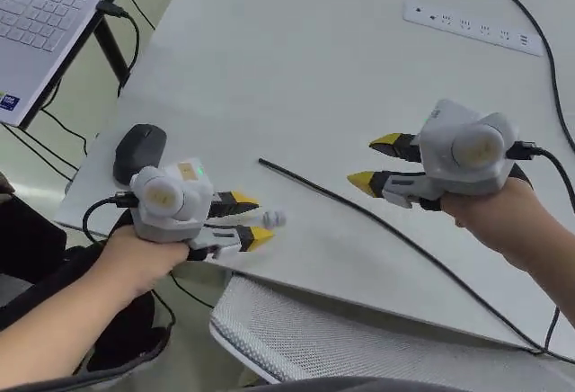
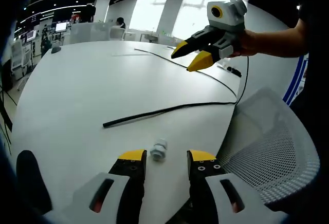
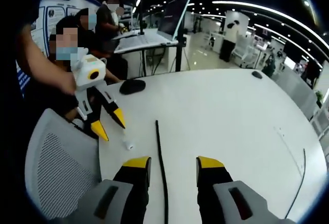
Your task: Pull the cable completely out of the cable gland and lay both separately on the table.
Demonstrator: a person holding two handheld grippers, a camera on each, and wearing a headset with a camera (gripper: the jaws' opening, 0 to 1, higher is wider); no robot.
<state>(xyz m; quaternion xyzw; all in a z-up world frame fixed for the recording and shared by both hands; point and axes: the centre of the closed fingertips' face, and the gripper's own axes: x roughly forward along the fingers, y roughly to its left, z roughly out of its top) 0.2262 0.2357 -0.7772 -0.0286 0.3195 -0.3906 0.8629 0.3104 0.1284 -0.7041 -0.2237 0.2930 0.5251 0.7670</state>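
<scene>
A small white cable gland (image 1: pixel 273 219) lies on the white table (image 1: pixel 296 68) near its front edge, apart from the cable. The black cable (image 1: pixel 395 235) lies loose and runs diagonally from mid-table to the right edge. My left gripper (image 1: pixel 252 219) is open, and the gland (image 2: pixel 158 149) sits just ahead of its tips. My right gripper (image 1: pixel 375 161) hovers open above the cable (image 3: pixel 160 157) and holds nothing. In the right gripper view the gland (image 3: pixel 128 143) lies left of the cable, below the left gripper (image 3: pixel 105 120). The left gripper view has the right gripper (image 2: pixel 198 54) raised over the cable (image 2: pixel 169 110).
A black mouse (image 1: pixel 139 151) rests at the table's left edge, with a laptop (image 1: pixel 40 5) on a stand beyond it. At the far right lies a white power strip (image 1: pixel 472 28), beside another black wire (image 1: pixel 539 41). A mesh chair (image 1: pixel 296 338) stands below the front edge.
</scene>
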